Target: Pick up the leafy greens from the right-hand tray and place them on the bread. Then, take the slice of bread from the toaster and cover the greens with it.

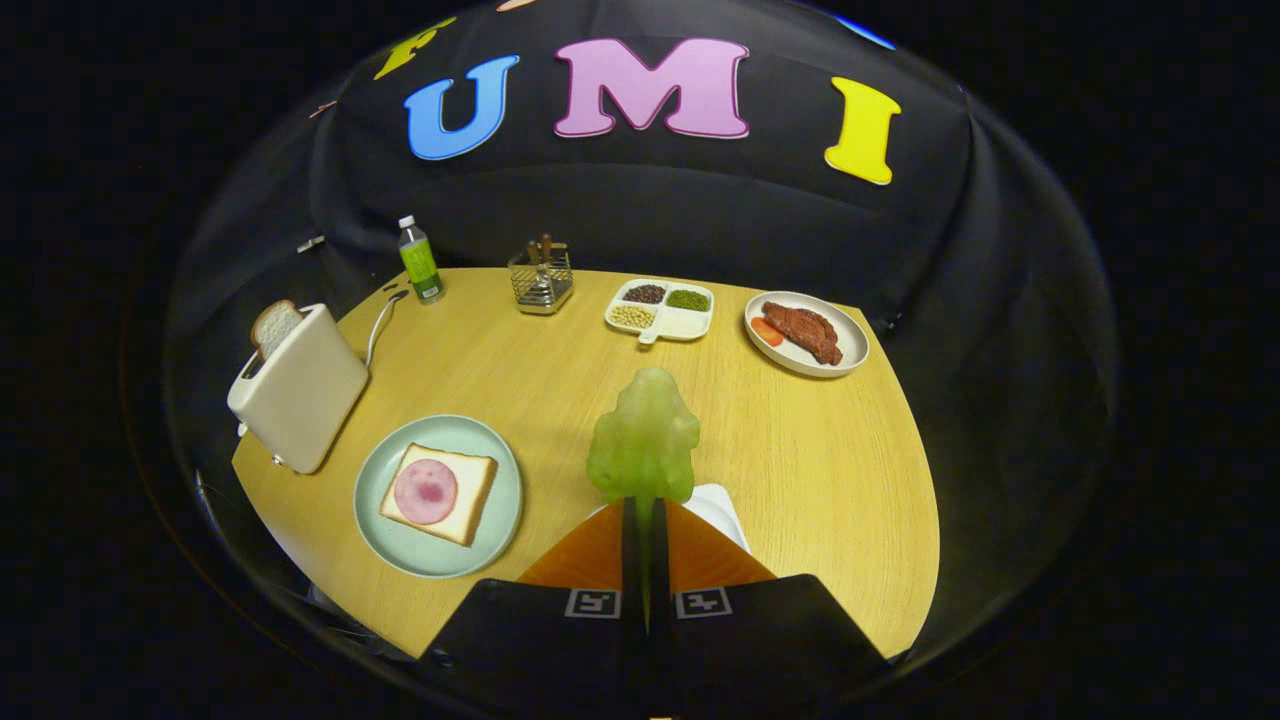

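My gripper [645,512] is shut on the leafy greens [644,436], a pale green leaf that sticks up and forward from between the orange fingers [590,558], held above the table. Under the fingers a corner of the white tray [722,512] shows. To the left of the fingers a pale green plate [380,500] carries a slice of bread [470,500] topped with a round pink slice of ham [426,491]. Farther left stands a cream toaster [300,400] with a slice of bread [274,326] poking out of its slot.
At the table's back stand a green bottle [420,262], a wire holder with utensils [541,278], a white divided dish of beans [690,325] and a white plate [850,345] with a steak and carrot. The toaster's white cord [380,325] runs toward the bottle.
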Action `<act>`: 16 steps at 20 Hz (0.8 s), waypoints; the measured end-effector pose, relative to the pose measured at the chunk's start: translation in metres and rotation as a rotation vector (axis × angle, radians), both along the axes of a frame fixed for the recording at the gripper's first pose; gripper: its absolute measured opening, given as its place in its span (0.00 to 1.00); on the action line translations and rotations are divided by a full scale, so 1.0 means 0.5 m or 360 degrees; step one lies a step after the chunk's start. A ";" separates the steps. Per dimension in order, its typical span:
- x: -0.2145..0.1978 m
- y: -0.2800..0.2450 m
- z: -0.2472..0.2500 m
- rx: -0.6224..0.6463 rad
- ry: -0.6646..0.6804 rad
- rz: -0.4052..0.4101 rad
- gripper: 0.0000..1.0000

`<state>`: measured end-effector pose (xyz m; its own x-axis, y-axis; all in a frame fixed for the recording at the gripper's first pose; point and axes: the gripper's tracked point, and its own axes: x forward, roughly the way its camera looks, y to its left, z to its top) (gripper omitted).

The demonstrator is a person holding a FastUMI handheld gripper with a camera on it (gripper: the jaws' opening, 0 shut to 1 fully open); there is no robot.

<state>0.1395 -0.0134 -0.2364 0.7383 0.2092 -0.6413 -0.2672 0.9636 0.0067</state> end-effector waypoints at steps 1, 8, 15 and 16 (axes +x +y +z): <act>-0.004 0.018 0.012 0.0003 -0.0016 0.0030 0.05; -0.030 0.153 0.069 0.0086 -0.0050 0.0186 0.05; -0.041 0.274 0.081 0.0182 -0.0032 0.0284 0.05; -0.043 0.284 0.072 0.0177 -0.0019 0.0293 0.05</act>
<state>0.1180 0.1288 -0.2005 0.6884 0.4102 -0.5982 -0.4396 0.8919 0.1057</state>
